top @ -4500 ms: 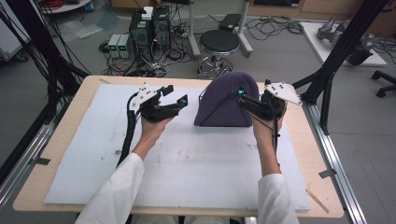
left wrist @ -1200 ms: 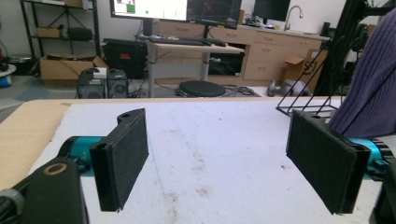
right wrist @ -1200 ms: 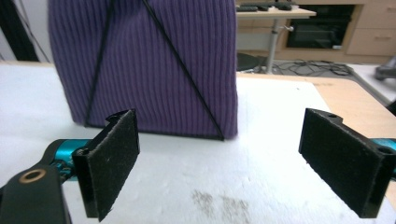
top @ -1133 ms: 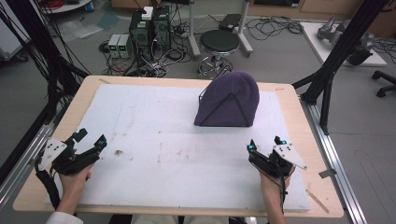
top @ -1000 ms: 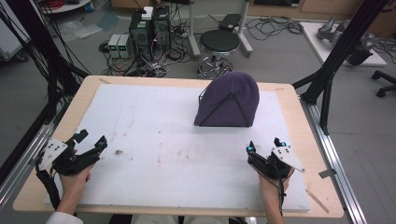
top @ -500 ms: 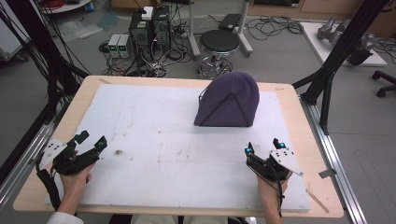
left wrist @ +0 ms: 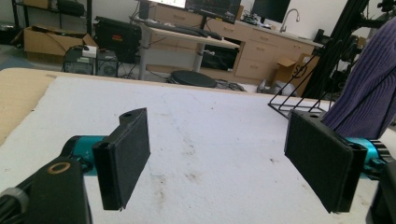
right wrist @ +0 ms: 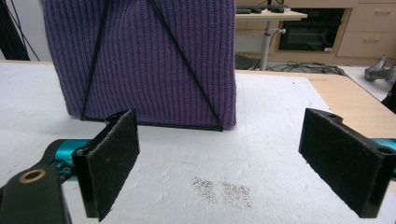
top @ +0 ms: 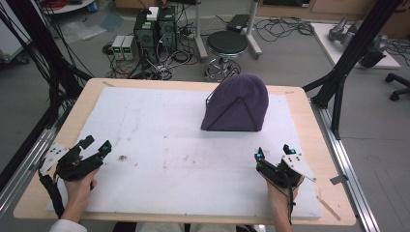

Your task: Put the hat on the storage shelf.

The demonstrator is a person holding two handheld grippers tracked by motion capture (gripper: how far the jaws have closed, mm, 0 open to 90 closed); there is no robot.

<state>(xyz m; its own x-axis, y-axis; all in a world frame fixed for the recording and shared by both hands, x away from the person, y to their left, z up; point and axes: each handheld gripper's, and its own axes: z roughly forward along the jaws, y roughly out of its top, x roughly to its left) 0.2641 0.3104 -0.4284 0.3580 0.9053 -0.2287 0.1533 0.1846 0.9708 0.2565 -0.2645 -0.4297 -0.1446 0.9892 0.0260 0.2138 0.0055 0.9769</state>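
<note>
A purple knit beanie sits stretched over a black wire stand at the back right of the white foam board. In the right gripper view the beanie stands straight ahead, with the stand's black wires crossing its front. The left gripper view catches the beanie's edge and the wire stand at far right. My left gripper rests open near the table's front left edge. My right gripper is open at the front right, well short of the beanie. Neither holds anything.
The wooden table shows as a rim around the foam board. Dark smudges mark the board near the left gripper. Black frame posts rise by the table's right side. A stool and computer boxes stand on the floor behind.
Since 4.5 s ago both grippers have pulled back from beside the beanie to the table's front corners. Over the last second they barely shifted, and the beanie has stayed put.
</note>
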